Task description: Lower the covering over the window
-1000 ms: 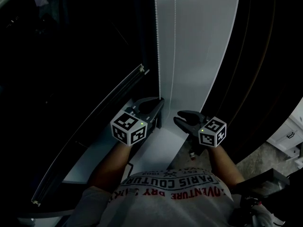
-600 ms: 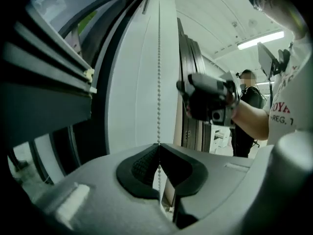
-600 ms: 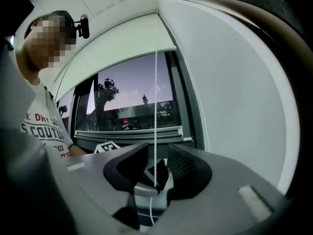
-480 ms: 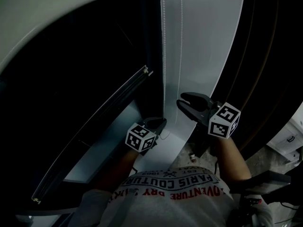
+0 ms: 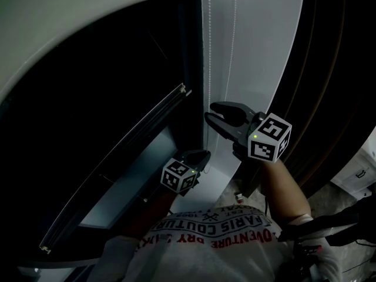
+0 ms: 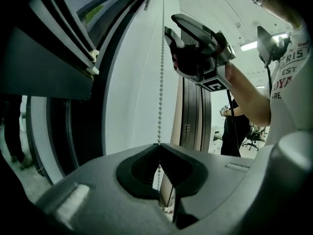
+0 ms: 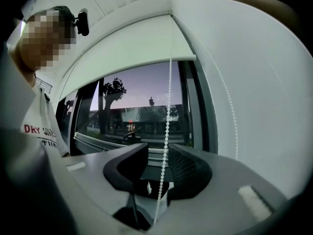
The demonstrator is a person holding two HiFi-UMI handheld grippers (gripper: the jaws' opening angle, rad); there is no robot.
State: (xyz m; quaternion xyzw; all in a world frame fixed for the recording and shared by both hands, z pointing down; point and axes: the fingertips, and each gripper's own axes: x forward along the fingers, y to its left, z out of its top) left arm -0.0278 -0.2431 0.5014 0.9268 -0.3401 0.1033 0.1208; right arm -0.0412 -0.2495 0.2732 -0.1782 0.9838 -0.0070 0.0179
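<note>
your left gripper [image 5: 202, 154] sits low, just in front of your shirt [image 5: 211, 237] and near the window ledge [image 5: 126, 178]. its jaws are closed together on the bead chain [image 6: 160, 82], which comes straight down and disappears into the pinch where the two tips meet [image 6: 159, 145]

your right gripper [image 5: 210, 111] is higher up on the same chain, well above the left one, with its marker cube turned toward your head. in the right gripper view its jaws stand apart with a moderate gap [image 7: 159, 148], and the bead chain [image 7: 168, 102] hangs down through that gap without being pinched, running closer to the ribbed jaw on the right side of that view. from the left gripper view you can see the right gripper [image 6: 170, 26] overhead, just beside the chain, fingers spread

a second strand [image 7: 225, 97] of the chain loop hangs further over, in front of the white wall panel [image 5: 252, 40]

the roller blind [image 7: 132, 48] covers only the upper part of the window [image 7: 139, 114]. its bottom edge sits above the glass, and below it the pane is uncovered, showing a dusk sky, a tree and low buildings. in the head view the window [image 5: 106, 98] reads as a dark area to the left of the chain [image 5: 209, 57]
</note>
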